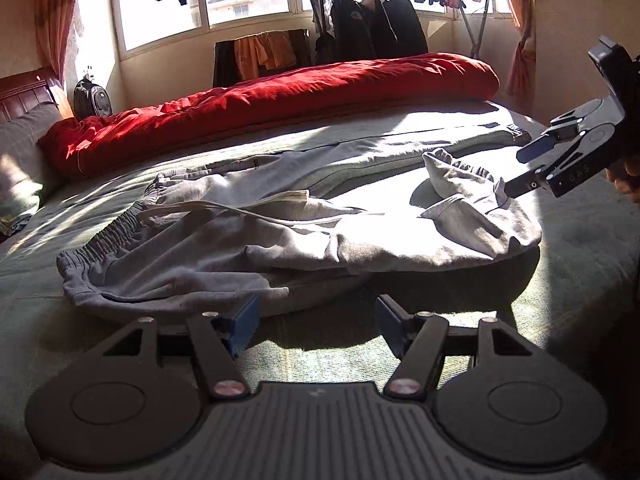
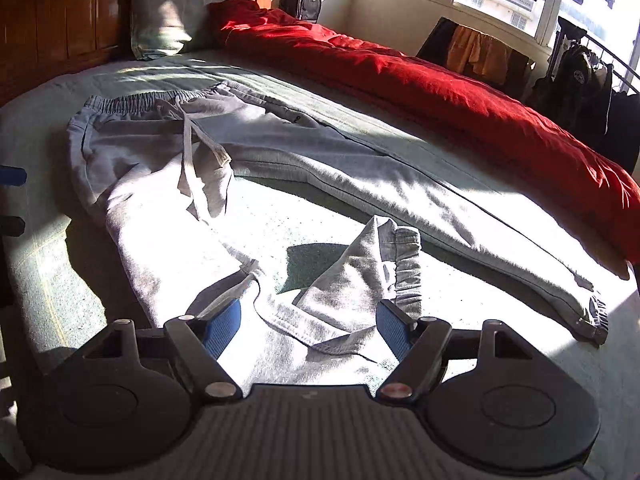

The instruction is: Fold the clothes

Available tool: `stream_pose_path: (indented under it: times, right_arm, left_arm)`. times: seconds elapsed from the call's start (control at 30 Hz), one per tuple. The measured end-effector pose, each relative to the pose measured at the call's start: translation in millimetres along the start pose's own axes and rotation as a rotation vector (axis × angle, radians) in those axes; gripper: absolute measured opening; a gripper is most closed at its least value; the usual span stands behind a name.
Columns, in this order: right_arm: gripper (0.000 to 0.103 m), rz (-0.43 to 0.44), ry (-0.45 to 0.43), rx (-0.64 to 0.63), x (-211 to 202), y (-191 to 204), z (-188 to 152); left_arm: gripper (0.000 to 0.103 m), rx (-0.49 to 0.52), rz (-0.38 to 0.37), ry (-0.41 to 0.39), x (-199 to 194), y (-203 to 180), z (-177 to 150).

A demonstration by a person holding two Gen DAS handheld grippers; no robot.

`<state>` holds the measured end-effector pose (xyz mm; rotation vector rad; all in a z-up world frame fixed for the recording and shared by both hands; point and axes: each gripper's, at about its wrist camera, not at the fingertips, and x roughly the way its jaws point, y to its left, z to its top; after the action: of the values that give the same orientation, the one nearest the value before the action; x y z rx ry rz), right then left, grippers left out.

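Lying spread on the pale green quilted bed [image 2: 120,76], the grey cotton jogger trousers [image 2: 168,168] are occupying its middle, elastic waistband [image 2: 136,102] toward the headboard end, white drawstring [image 2: 192,148] trailing over the front panel. One leg is running straight alongside the long red rolled duvet [image 2: 420,76] at the bed's far edge; the other leg is doubling back on itself, its ribbed cuff [image 2: 400,256] standing up in a peak nr the foot end.

Right gripper [image 2: 308,328]: jaws are standing spread, blue pads [image 2: 222,326] either side of the folded leg fabric, not pressing on it. In the left wrist view its lower tip is sitting right at the cloth edge; contact unclear.

Left gripper [image 1: 316,322]: jaws are standing spread w/ nothing between them, hovering just off the trousers' near edge by the waistband side.

Grey-green pillow [image 2: 176,12] is resting at the headboard corner. Strong sunlight is washing over the fabric.
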<state>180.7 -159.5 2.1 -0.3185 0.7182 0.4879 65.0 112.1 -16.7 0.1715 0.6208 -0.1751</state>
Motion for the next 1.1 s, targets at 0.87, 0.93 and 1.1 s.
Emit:
stream_pose_path:
  times: [0.87, 0.93, 1.1]
  right_arm:
    - [0.09, 0.0, -0.001, 0.326, -13, 9, -79]
    - [0.09, 0.003, 0.004, 0.335, -11, 7, -78]
    - [0.09, -0.004, 0.022, 0.34, -5, 7, -75]
  left_arm:
    - [0.054, -0.645, 0.265, 0.005, 55, 216, -1]
    - [0.054, -0.714, 0.245, 0.019, 70, 233, -9]
    - [0.056, -0.855, 0.189, 0.01, 98, 257, -27]
